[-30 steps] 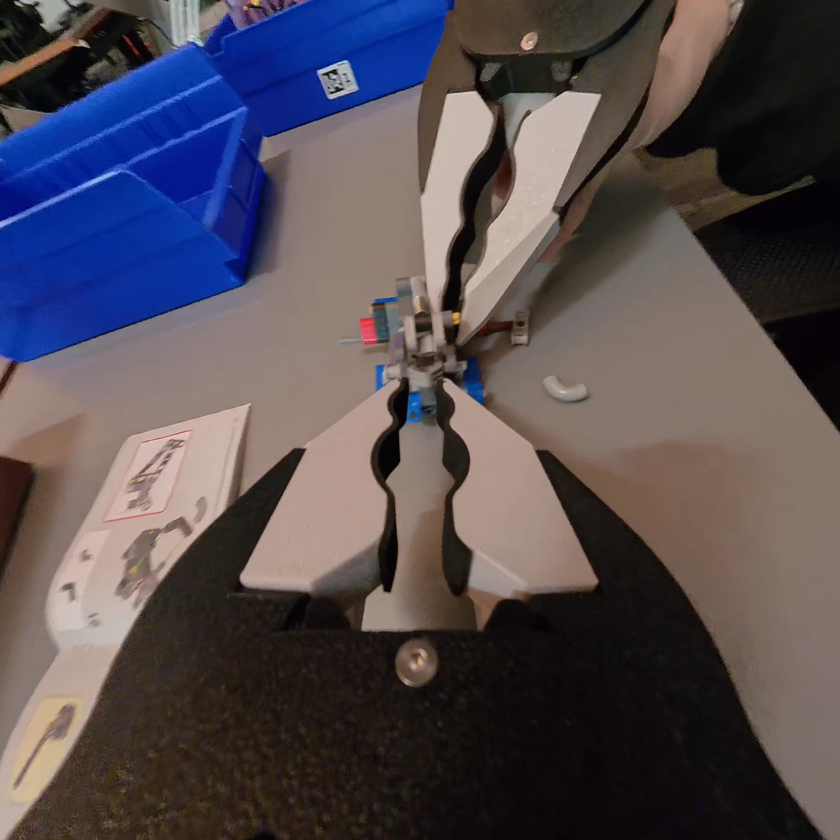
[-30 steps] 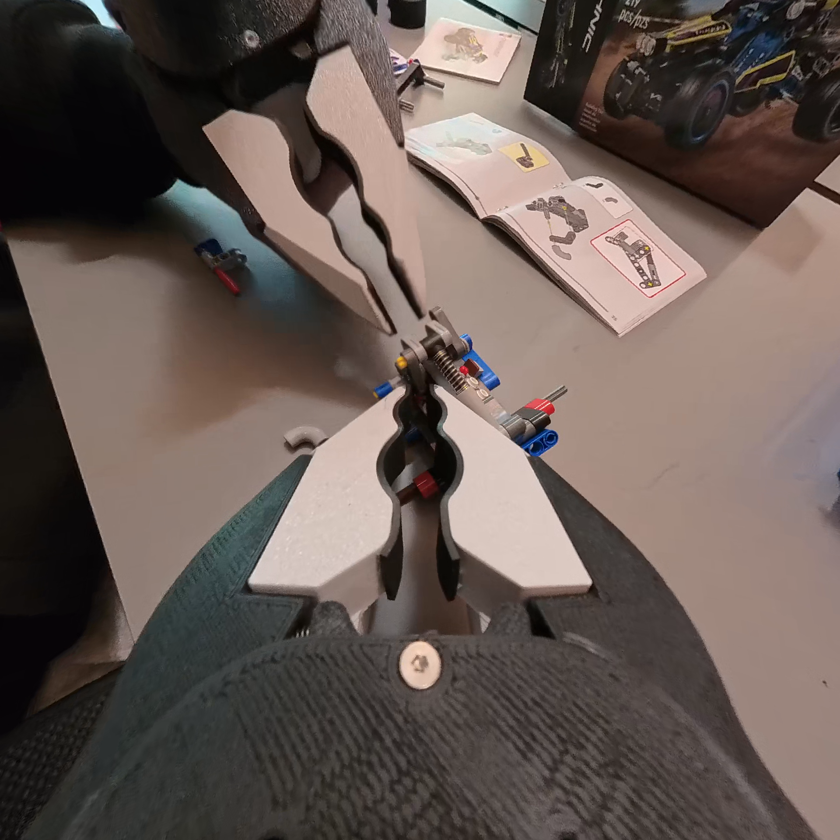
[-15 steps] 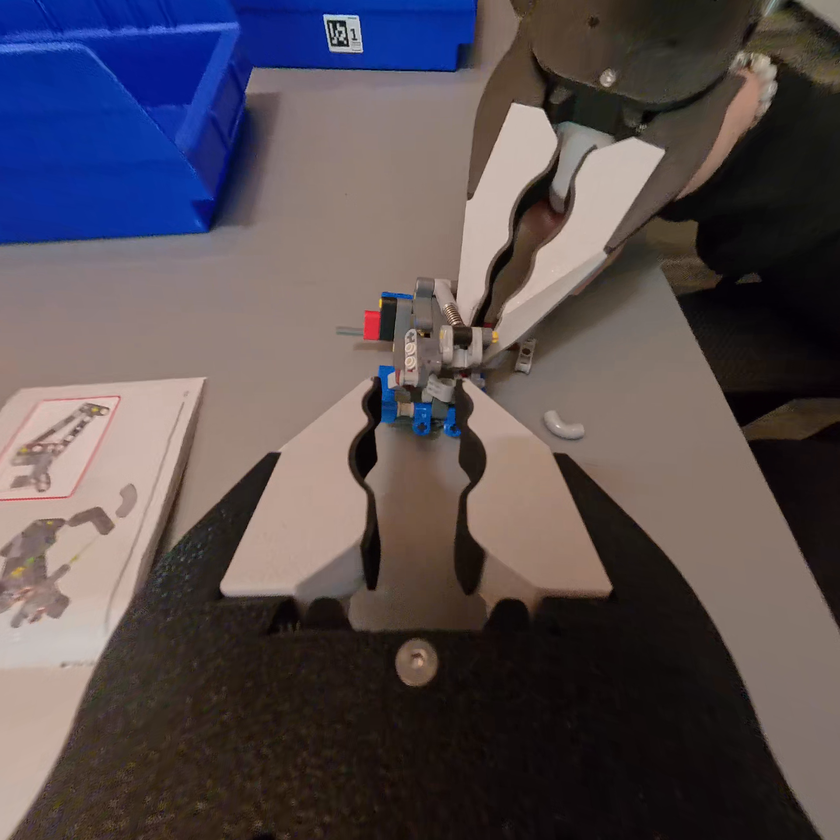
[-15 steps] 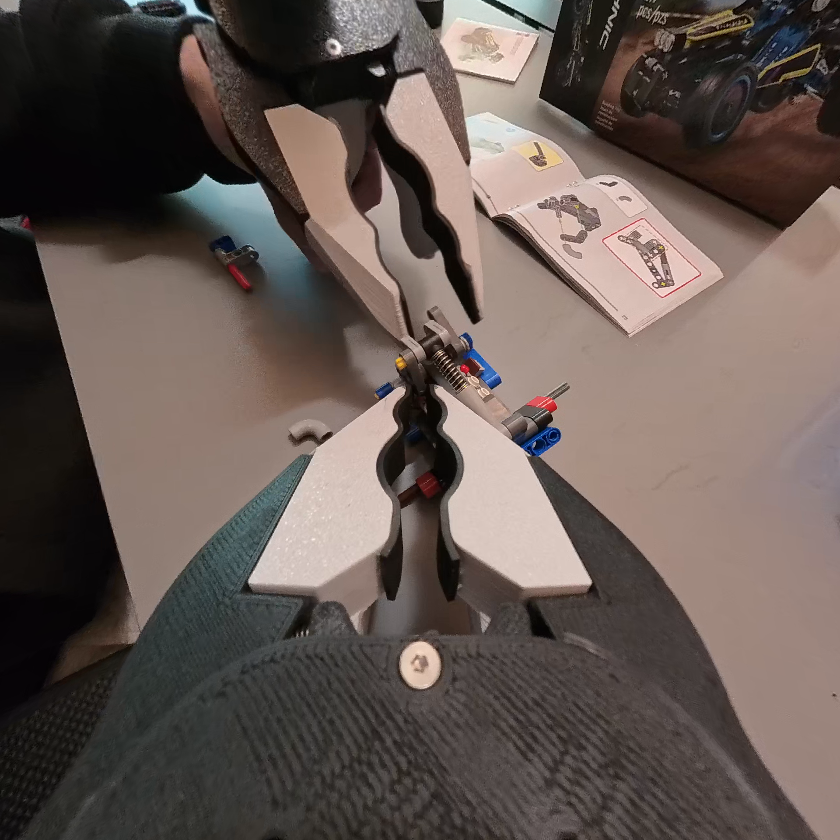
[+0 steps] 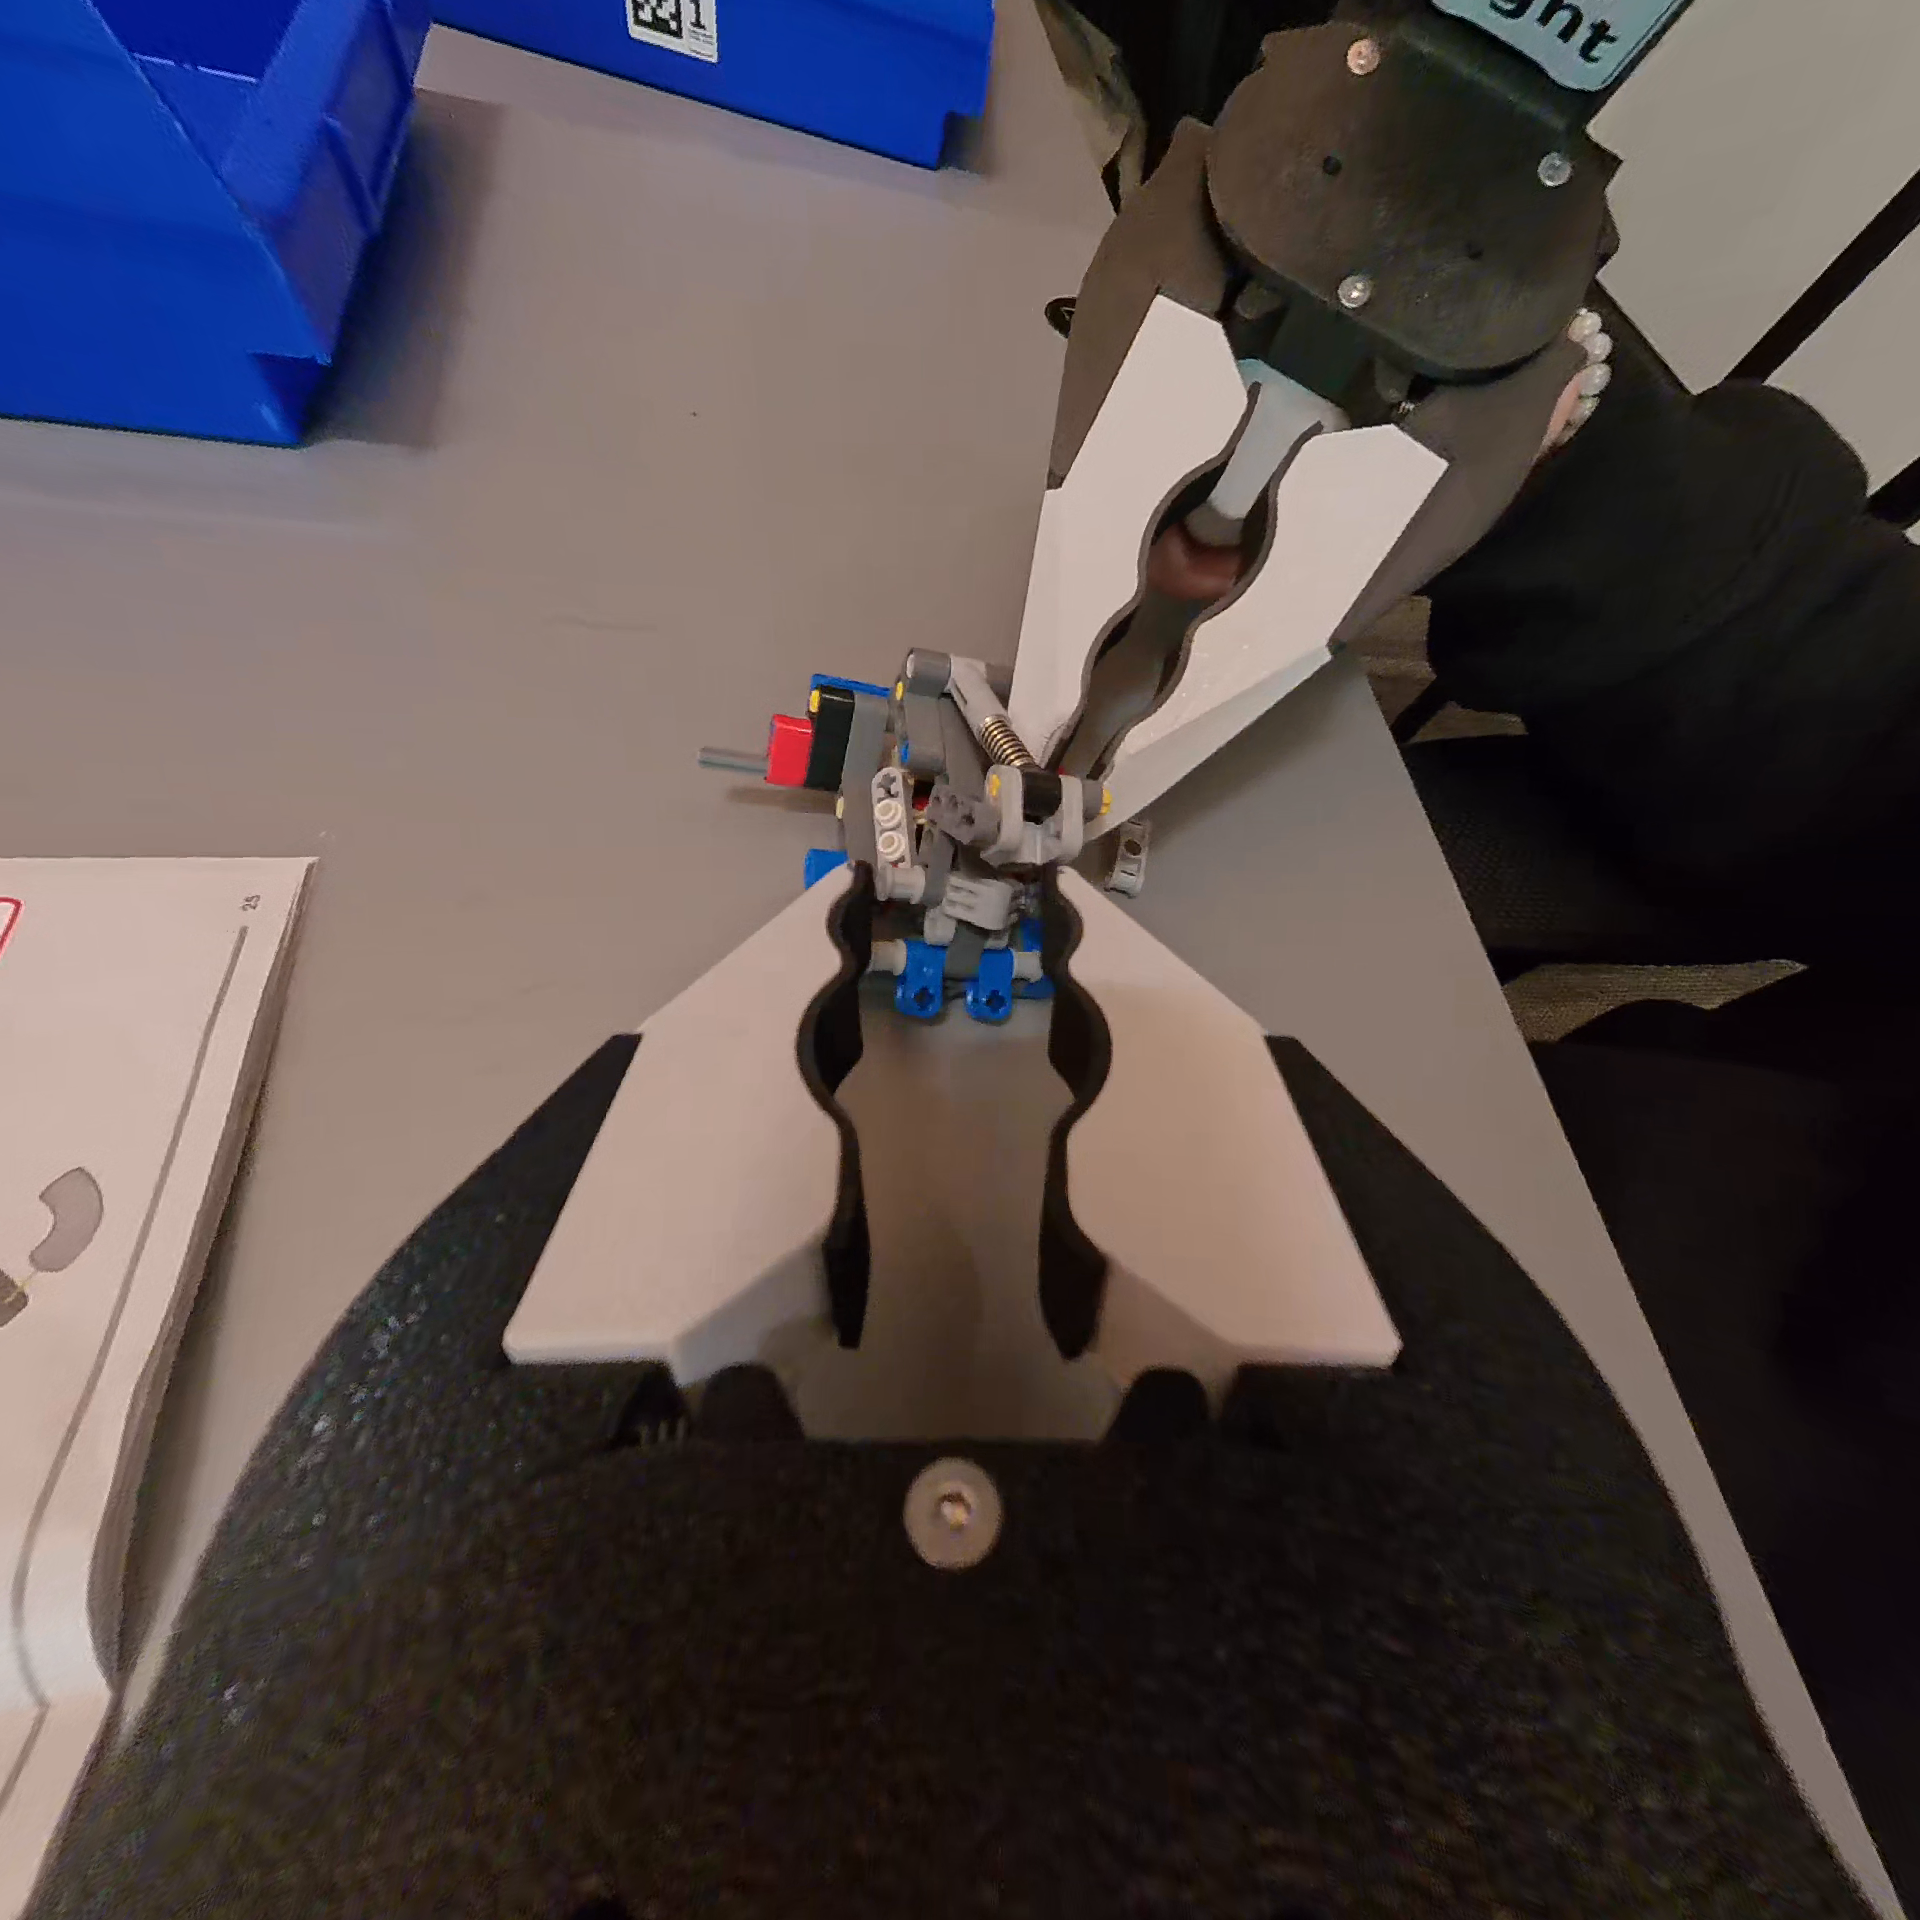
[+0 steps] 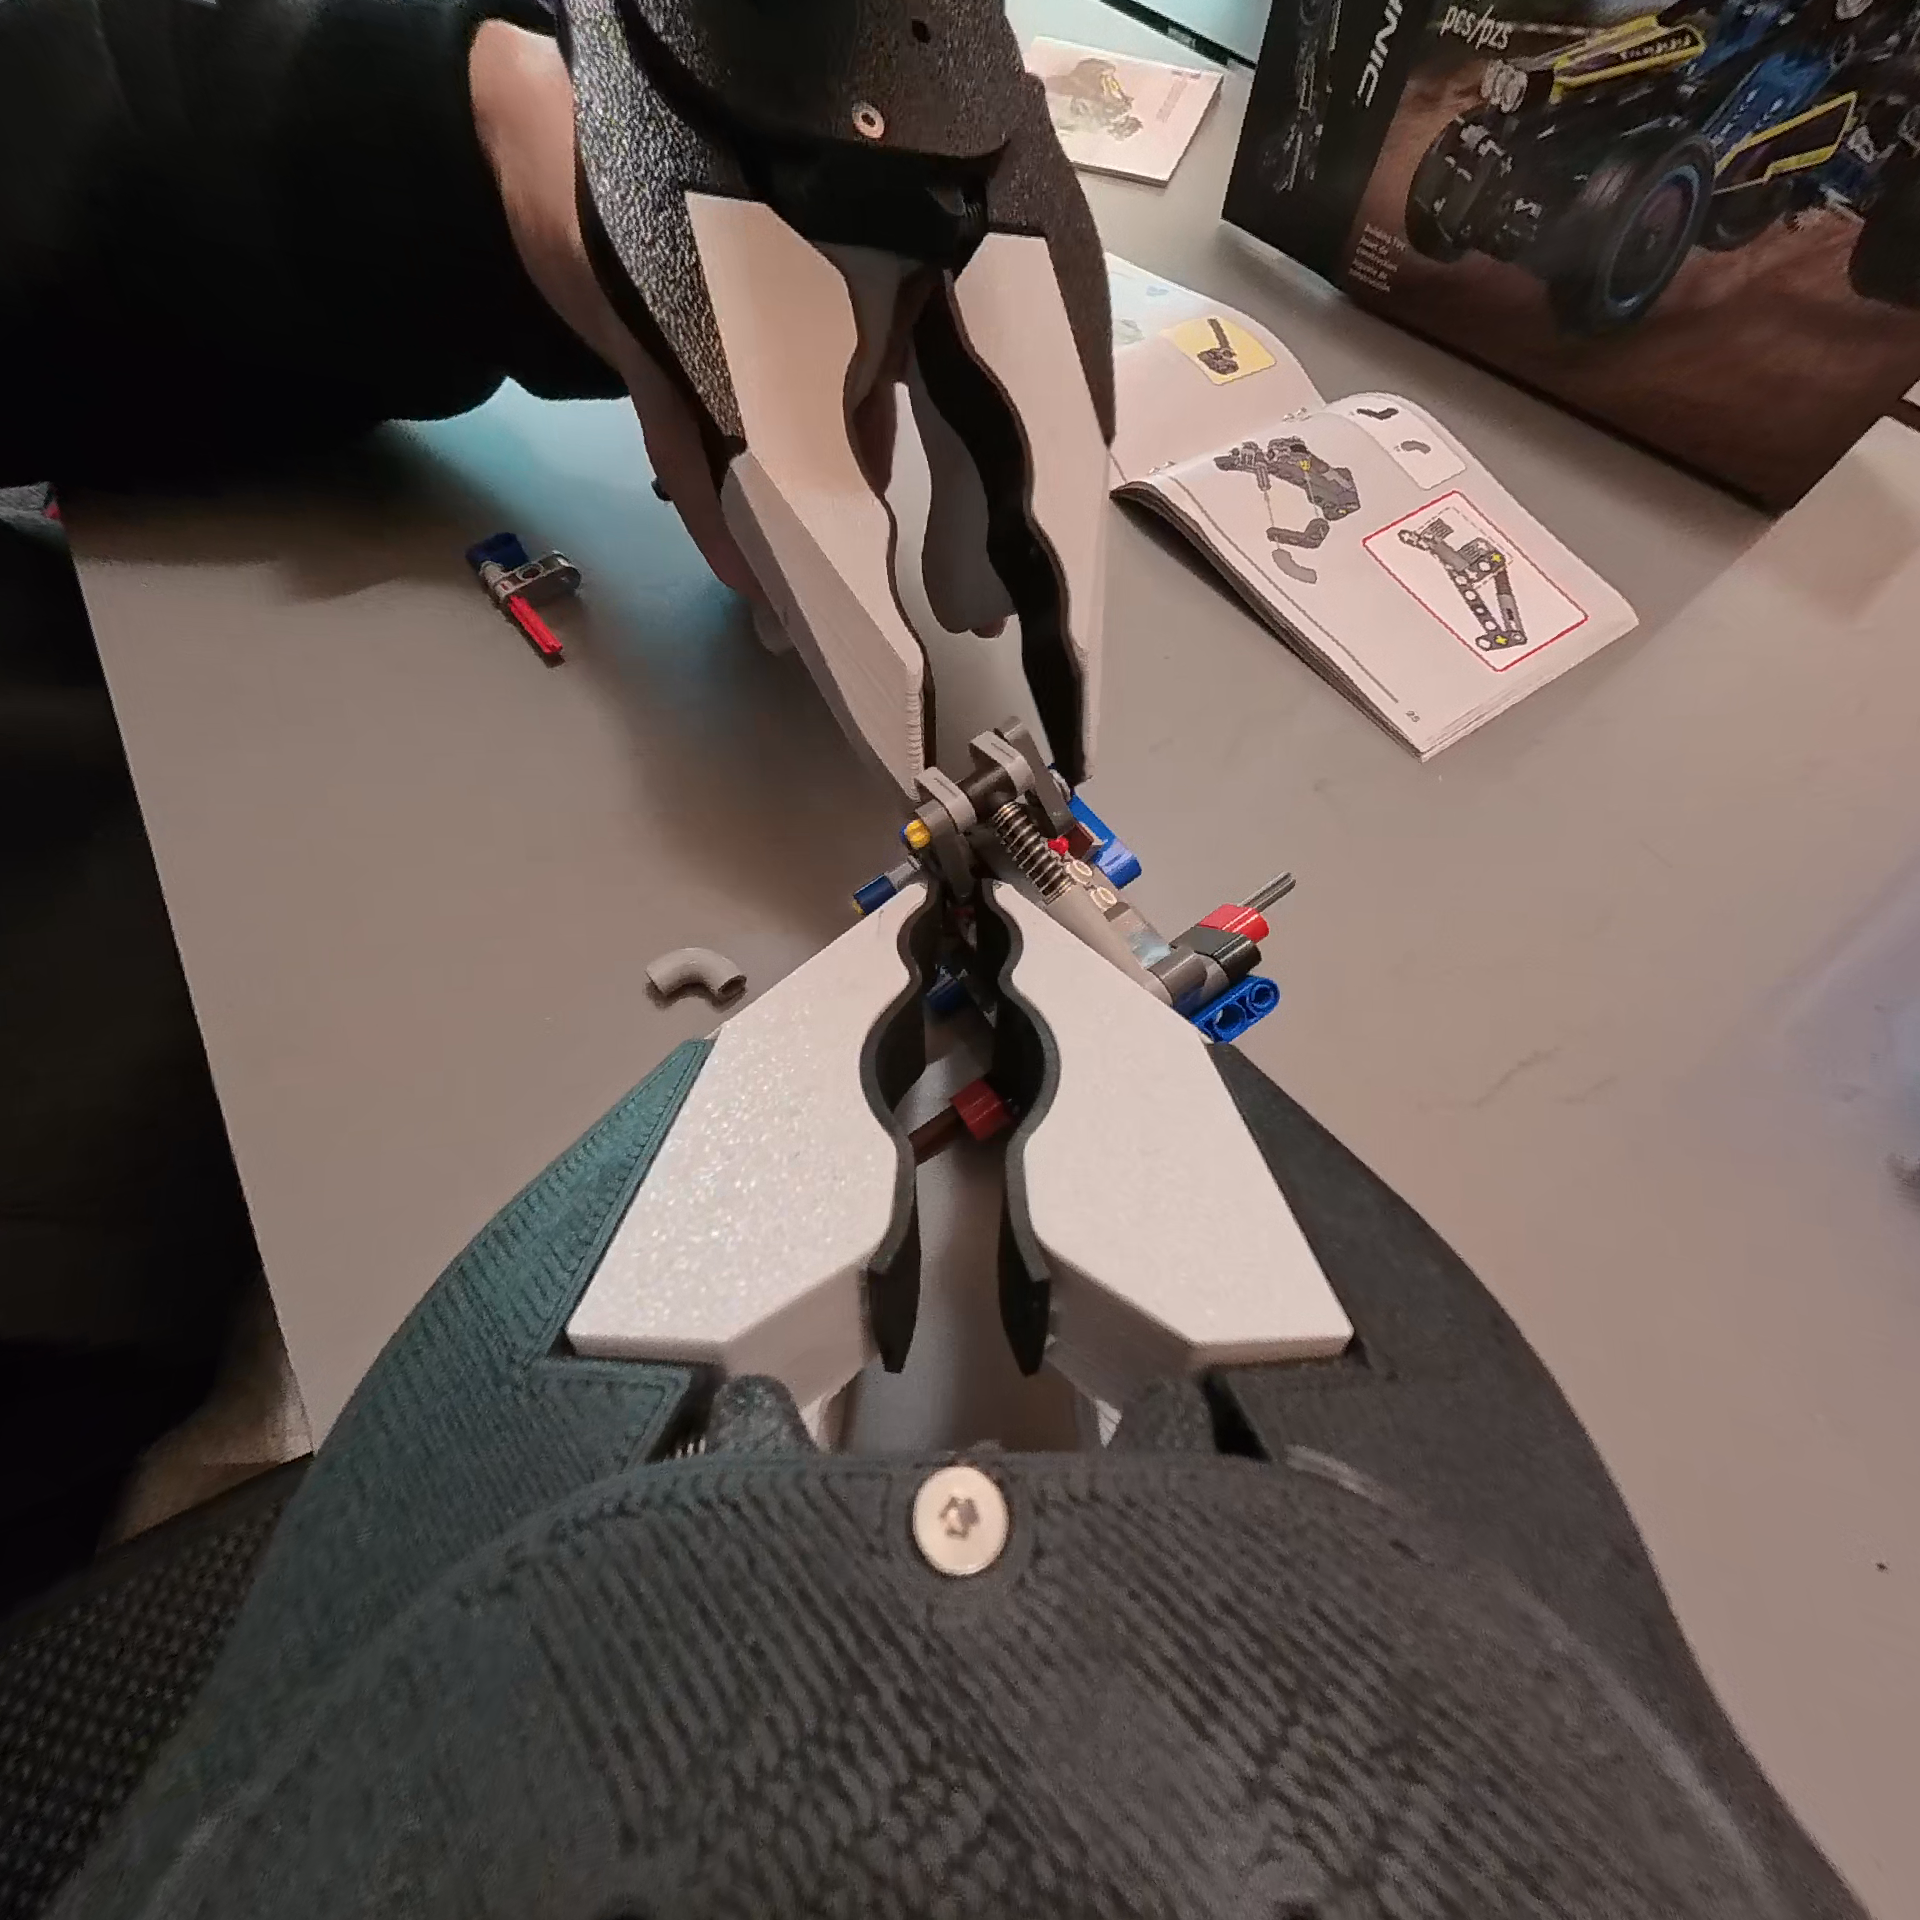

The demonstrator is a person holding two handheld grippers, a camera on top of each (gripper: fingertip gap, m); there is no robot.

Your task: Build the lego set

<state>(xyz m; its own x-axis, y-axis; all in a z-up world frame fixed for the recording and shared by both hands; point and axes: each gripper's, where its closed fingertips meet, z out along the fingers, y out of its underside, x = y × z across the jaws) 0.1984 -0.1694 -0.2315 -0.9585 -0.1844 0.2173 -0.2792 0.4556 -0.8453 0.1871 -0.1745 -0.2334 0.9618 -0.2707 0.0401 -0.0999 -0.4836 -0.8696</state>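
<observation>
Brick assembly (image 5: 940, 821), frame centre on counter (image 5: 582, 582): light, rigid, pin joints fragile. Right gripper (image 6: 961, 914) jaws clamped on grey link; left gripper (image 5: 951, 914) jaws spread around blue base; grip base beams.

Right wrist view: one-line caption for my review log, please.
Right gripper clamps a grey brick assembly on a grey table; the left gripper brackets its far end.
</observation>
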